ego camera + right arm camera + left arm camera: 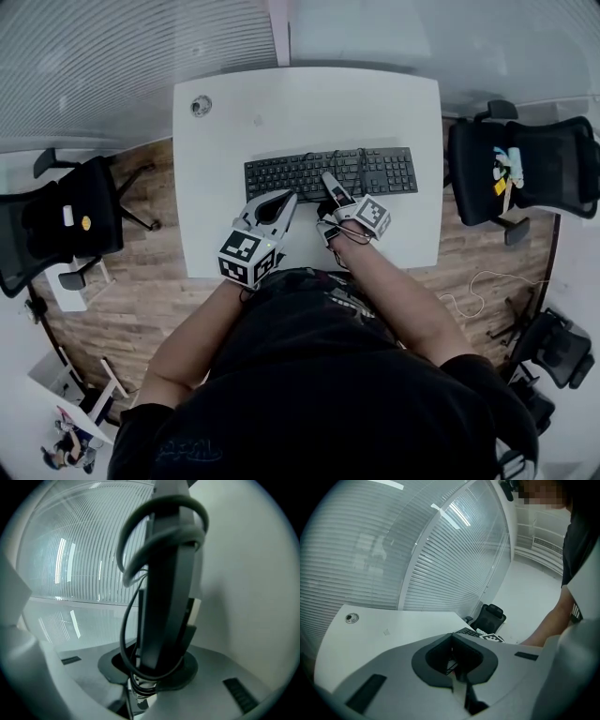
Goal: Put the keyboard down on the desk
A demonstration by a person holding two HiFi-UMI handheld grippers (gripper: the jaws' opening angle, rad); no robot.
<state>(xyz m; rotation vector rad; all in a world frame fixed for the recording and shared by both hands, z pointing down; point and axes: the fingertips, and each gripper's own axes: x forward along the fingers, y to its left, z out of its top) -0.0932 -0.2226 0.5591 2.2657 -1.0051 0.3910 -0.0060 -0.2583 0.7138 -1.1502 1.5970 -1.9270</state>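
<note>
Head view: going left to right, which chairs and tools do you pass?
In order: left chair → left tool → right tool → right chair. The keyboard spans both tools, so it is left out.

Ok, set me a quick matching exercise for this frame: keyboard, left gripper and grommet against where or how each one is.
Things:
1. keyboard
2. left gripper
3. grommet

Place or state:
A. far left corner of the desk
B. jaws shut, nothing between them
C. clamped in the right gripper

Pairs: 1-C, 2-B, 3-A
</note>
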